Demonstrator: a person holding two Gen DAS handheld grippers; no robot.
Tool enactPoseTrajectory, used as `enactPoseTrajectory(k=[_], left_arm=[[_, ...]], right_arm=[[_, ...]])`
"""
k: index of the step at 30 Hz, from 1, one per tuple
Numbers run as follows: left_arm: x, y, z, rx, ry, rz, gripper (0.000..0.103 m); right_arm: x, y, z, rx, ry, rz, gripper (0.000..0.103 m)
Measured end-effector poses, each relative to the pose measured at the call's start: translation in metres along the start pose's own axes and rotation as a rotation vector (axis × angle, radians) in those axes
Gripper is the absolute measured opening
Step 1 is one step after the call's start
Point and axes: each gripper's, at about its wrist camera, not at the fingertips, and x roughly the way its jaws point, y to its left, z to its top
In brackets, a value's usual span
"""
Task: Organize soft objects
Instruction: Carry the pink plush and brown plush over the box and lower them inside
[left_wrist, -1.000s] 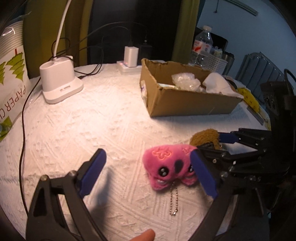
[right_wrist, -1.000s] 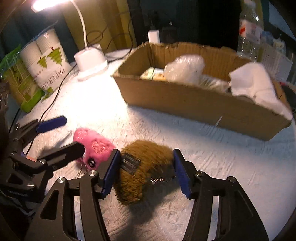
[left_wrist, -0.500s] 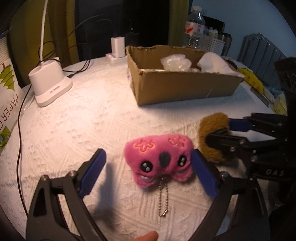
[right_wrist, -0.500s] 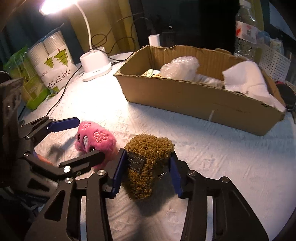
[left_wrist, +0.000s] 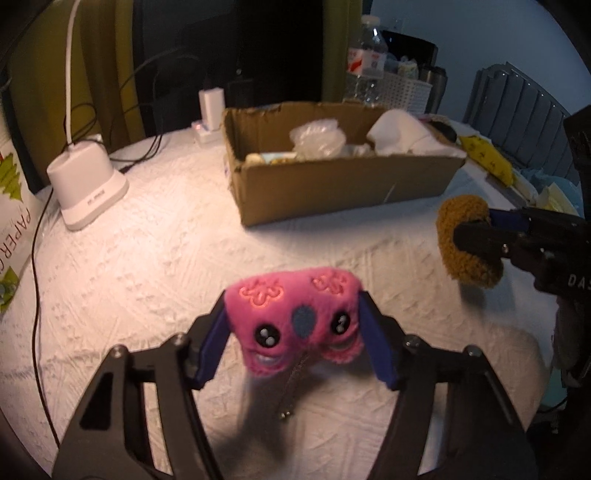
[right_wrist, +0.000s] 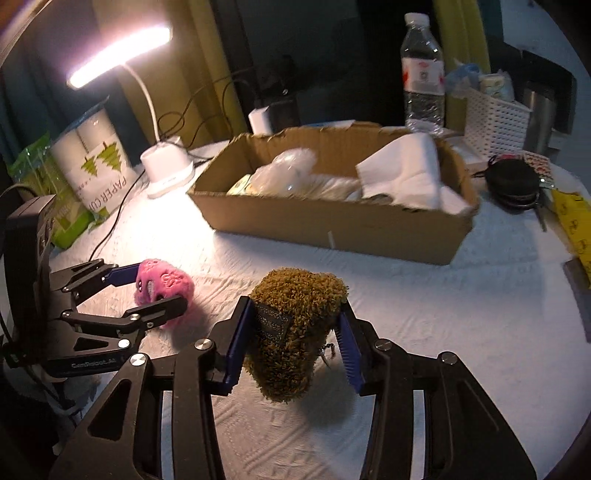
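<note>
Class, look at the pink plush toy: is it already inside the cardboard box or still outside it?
Outside. The pink plush toy sits between the left gripper pads, over the white cloth, in front of the cardboard box.

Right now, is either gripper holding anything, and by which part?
Yes. The left gripper, jaws closing, pinches the pink plush toy by its two sides. The right gripper clamps the brown fuzzy plush across its middle.
</note>
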Motion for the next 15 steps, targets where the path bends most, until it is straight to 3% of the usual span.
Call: enactPoseTrajectory(k=[15], left_arm=[[-0.038,-0.02,0.042,0.002,-0.142,0.005,0.067]], right_arm=[[-0.031,-0.015,0.035,-0.046,-0.087,-0.009,0.047]])
